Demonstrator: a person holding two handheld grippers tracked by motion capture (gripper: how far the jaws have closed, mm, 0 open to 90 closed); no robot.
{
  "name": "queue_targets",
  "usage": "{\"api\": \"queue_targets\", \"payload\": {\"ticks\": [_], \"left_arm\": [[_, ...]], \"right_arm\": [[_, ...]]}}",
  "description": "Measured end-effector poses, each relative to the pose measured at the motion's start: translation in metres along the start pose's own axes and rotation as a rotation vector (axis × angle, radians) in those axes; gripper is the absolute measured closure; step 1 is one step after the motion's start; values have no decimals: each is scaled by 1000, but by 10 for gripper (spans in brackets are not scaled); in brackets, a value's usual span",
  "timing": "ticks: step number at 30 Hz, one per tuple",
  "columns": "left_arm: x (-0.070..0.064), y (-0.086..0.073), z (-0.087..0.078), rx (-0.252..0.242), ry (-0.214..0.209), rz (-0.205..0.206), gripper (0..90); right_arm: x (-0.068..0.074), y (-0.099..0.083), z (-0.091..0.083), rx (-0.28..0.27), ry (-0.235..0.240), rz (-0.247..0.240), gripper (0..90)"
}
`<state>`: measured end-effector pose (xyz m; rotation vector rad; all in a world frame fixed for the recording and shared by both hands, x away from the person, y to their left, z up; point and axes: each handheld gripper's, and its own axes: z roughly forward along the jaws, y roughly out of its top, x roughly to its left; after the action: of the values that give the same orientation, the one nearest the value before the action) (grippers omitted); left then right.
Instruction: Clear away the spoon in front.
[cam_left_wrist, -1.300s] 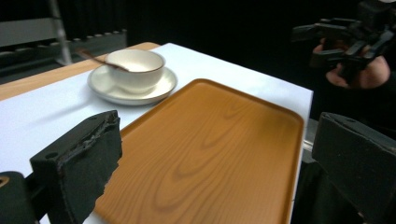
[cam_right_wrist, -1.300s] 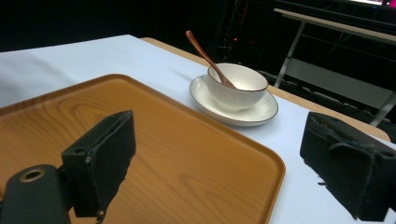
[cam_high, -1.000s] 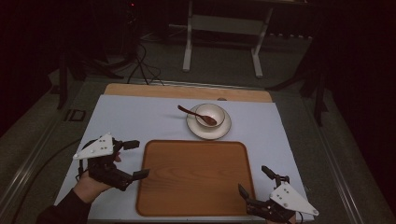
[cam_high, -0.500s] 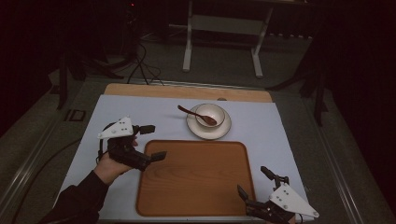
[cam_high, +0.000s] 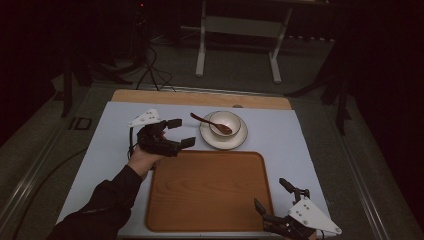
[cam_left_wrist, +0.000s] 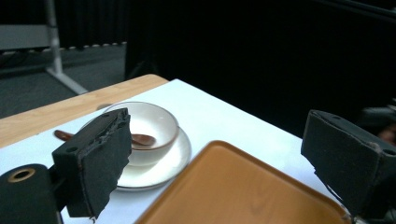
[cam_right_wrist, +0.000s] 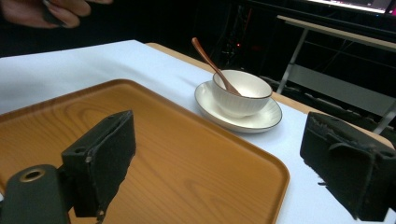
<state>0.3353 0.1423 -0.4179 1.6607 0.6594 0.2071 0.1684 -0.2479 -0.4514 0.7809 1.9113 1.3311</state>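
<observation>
A white bowl (cam_high: 224, 122) stands on a white saucer (cam_high: 241, 138) at the table's far middle, with a brown wooden spoon (cam_high: 200, 119) leaning in it. In front of it lies a bare wooden tray (cam_high: 210, 190). My left gripper (cam_high: 181, 133) is open, just left of the saucer, above the tray's far left corner. Its view has the bowl (cam_left_wrist: 152, 123), spoon (cam_left_wrist: 140, 139) and tray (cam_left_wrist: 243, 186) between its jaws. My right gripper (cam_high: 270, 195) is open at the tray's near right corner; the bowl (cam_right_wrist: 243, 91) and spoon (cam_right_wrist: 212, 63) lie ahead of it.
A pale blue mat (cam_high: 300, 135) covers the table, with a wooden strip (cam_high: 150, 96) along its far edge. A metal stand (cam_high: 237, 30) and cables (cam_high: 150, 70) sit on the floor beyond. The other hand (cam_right_wrist: 42, 11) appears at the top left of the right gripper view.
My left gripper has moved forward and to the right, from the table's left side to just beside the saucer. The right gripper has stayed put.
</observation>
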Motion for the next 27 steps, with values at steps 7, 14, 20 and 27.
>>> {"api": "queue_targets", "payload": {"ticks": [7,14,20,27], "left_arm": [[22,-4,20,-56,64,-97,137],[44,-13,37,-76,195,-183,145],[59,-20,46,-107,300,-258,157],[70,-31,60,-143,394,-374,166]], "right_arm": [[0,-1,1,2,7,4,103],[0,-1,1,2,11,5,103],[0,-1,1,4,15,6,103],[0,-1,1,4,19,8,103]]}}
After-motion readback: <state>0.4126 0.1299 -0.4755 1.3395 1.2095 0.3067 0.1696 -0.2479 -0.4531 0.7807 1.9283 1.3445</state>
